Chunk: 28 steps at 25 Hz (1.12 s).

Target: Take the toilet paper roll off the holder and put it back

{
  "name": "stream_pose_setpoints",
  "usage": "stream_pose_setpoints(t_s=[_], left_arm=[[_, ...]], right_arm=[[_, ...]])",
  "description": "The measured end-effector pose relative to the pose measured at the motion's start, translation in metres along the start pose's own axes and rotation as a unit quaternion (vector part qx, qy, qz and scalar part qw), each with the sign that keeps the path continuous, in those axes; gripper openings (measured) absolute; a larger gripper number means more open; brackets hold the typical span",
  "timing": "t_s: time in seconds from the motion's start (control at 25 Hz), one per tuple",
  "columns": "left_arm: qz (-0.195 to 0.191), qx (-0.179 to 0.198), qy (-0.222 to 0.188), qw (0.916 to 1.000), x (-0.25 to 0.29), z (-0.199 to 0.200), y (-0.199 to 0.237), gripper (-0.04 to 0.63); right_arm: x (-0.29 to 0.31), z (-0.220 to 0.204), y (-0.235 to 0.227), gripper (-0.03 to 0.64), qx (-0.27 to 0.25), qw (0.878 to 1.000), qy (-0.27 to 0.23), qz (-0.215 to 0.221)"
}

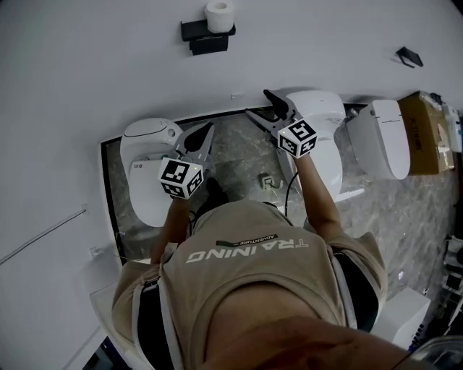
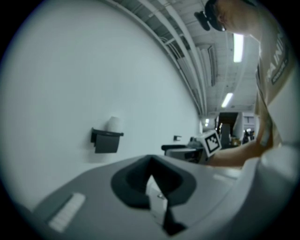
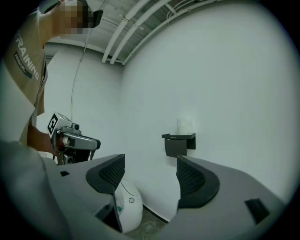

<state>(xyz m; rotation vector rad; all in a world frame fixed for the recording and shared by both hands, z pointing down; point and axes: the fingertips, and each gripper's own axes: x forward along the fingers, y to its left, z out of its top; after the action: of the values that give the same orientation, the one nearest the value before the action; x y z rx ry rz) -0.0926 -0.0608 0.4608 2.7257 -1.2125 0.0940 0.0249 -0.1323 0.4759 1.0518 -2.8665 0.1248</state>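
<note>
A white toilet paper roll [image 1: 219, 16] stands upright on top of a black wall holder [image 1: 207, 35], high on the white wall. Both grippers are well short of it and apart from it. My left gripper [image 1: 201, 136] is shut with nothing in it, its pads meeting in the left gripper view [image 2: 151, 164]. There the roll [image 2: 113, 123] and the holder [image 2: 107, 139] show up and to the left. My right gripper [image 1: 266, 108] is open and empty. Through its jaws [image 3: 151, 176] I see the roll [image 3: 185, 126] on the holder [image 3: 178, 143] ahead, slightly right.
Three white toilets stand along the wall: one at the left [image 1: 148, 166], one under my right arm [image 1: 322, 130], one further right [image 1: 383, 137]. A cardboard box [image 1: 427, 130] sits at the far right. A small black fitting [image 1: 409, 56] is fixed on the wall.
</note>
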Motion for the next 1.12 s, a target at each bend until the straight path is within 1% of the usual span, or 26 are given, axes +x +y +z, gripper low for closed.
stream_pose_setpoints(t_s=[0.04, 0.08, 0.12, 0.16, 0.2, 0.32, 0.4, 0.6, 0.68, 0.8, 0.96, 1.12], left_arm=[[0.007, 0.001, 0.000, 1.0000, -0.004, -0.002, -0.010, 0.000], [0.015, 0.001, 0.001, 0.9999, -0.007, -0.005, -0.021, 0.000], [0.022, 0.002, 0.002, 0.9998, -0.011, -0.008, -0.032, 0.000], [0.029, 0.001, 0.004, 0.9996, -0.014, -0.012, -0.043, 0.000], [0.036, 0.000, 0.007, 0.9993, -0.018, -0.015, -0.053, 0.000], [0.056, -0.010, 0.016, 0.9982, -0.033, -0.026, -0.082, 0.000], [0.063, -0.015, 0.023, 0.9976, -0.042, -0.032, -0.098, 0.000], [0.068, -0.007, 0.026, 0.9973, -0.063, -0.031, -0.121, 0.000], [0.064, -0.005, 0.023, 0.9976, -0.067, -0.027, -0.126, 0.000], [0.051, -0.003, 0.018, 0.9985, -0.069, -0.024, -0.132, 0.000], [0.033, 0.004, 0.009, 0.9994, -0.079, -0.020, -0.138, 0.000], [0.034, 0.005, -0.007, 0.9994, -0.088, -0.019, -0.134, 0.000]], right_arm=[[-0.013, -0.002, 0.008, 0.353, -0.002, 1.000, -0.002, 0.005], [-0.027, -0.003, 0.016, 0.335, -0.005, 1.000, -0.006, 0.006], [-0.043, -0.004, 0.021, 0.250, -0.008, 1.000, -0.013, 0.000], [-0.059, -0.005, 0.025, 0.074, -0.011, 1.000, -0.020, -0.008], [-0.074, -0.006, 0.029, 0.040, -0.011, 1.000, -0.026, -0.012], [-0.112, -0.010, 0.046, 0.026, -0.002, 0.999, -0.038, 0.000], [-0.131, -0.011, 0.056, 0.019, 0.000, 0.999, -0.044, 0.007], [-0.159, -0.002, 0.085, 0.014, -0.004, 0.998, -0.059, 0.013], [-0.165, 0.003, 0.094, 0.014, -0.003, 0.998, -0.065, 0.012], [-0.170, 0.004, 0.105, 0.014, 0.012, 0.997, -0.070, 0.012], [-0.176, -0.001, 0.119, 0.014, 0.024, 0.997, -0.068, -0.004], [-0.177, -0.002, 0.131, 0.014, 0.023, 0.997, -0.072, -0.020]])
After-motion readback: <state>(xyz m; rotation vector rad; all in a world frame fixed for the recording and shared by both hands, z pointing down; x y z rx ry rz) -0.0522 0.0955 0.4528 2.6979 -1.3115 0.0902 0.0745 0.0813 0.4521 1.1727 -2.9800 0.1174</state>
